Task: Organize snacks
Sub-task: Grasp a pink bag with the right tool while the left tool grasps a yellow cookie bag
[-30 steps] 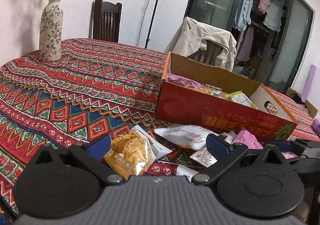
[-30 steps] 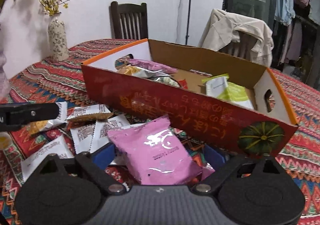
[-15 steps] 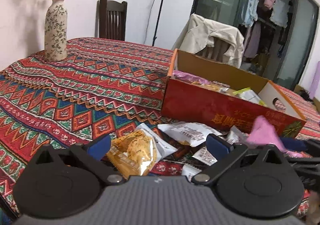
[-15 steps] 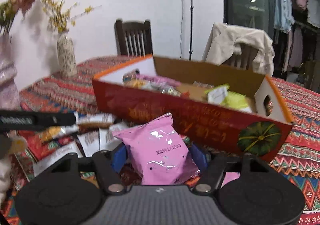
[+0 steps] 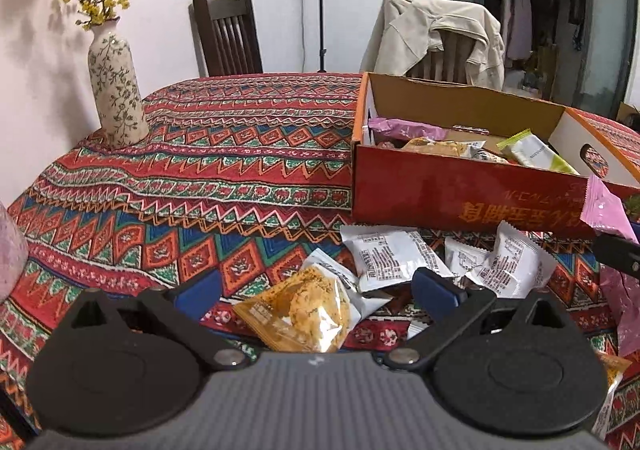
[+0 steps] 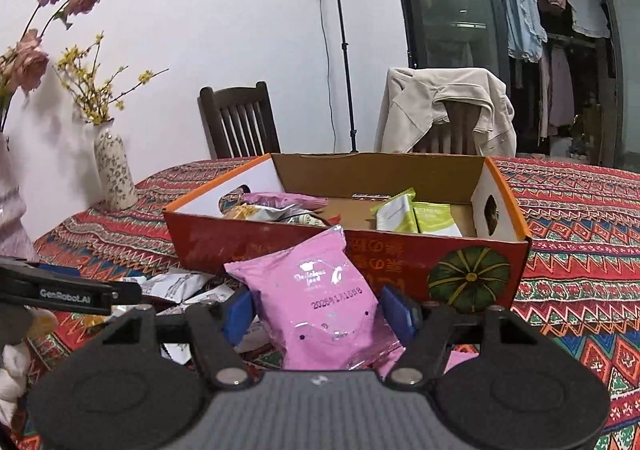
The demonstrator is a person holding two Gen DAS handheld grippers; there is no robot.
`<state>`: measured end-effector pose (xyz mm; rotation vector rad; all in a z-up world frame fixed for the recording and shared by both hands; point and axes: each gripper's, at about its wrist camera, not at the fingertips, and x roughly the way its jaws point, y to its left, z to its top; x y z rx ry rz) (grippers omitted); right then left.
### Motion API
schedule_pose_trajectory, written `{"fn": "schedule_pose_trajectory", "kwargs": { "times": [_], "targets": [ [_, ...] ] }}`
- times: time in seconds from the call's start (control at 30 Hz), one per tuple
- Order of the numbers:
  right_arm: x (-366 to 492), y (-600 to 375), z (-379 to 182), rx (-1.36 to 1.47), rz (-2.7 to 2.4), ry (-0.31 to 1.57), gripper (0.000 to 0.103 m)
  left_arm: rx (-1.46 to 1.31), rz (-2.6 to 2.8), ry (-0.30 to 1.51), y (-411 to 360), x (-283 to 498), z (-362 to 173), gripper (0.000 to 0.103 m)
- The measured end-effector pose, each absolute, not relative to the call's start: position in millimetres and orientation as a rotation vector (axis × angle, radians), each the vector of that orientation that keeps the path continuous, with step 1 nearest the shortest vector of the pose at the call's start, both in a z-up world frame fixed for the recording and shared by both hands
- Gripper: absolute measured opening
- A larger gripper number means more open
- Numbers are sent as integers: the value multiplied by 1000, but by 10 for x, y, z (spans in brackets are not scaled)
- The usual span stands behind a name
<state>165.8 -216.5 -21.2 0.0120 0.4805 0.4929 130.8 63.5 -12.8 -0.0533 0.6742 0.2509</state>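
Observation:
My right gripper (image 6: 318, 310) is shut on a pink snack packet (image 6: 316, 302), both blue pads pressing its sides. It hangs upright just in front of the red cardboard box (image 6: 272, 246); its top corner (image 5: 604, 209) shows at the right edge of the left wrist view. The box (image 5: 440, 185) holds pink, orange and green packets. My left gripper (image 5: 316, 294) is open low over the cloth, an orange packet (image 5: 304, 310) lying between its fingers with gaps on both sides. White packets (image 5: 384, 254) lie between it and the box.
A patterned vase with yellow flowers (image 5: 114, 89) stands at the table's far left. A pink-flower vase (image 6: 12, 209) sits nearer on the left. Two chairs, one with a beige jacket (image 6: 448, 109), and a light stand (image 6: 344, 69) are behind the table.
My right gripper's jaws came together on the pink packet and raised it off the table toward the box front. The left gripper stayed over the orange packet, only rolling a little.

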Motion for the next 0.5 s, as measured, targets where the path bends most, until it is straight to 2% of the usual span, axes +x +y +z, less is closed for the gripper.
{"fn": "schedule_pose_trajectory", "kwargs": {
  "times": [0.23, 0.5],
  "targets": [
    [1655, -2171, -213, 21, 483, 473, 68, 40, 232, 771, 587, 1440, -280, 103],
    [1648, -2184, -219, 23, 470, 469, 68, -88, 221, 786, 866, 1565, -399, 103]
  ]
}}
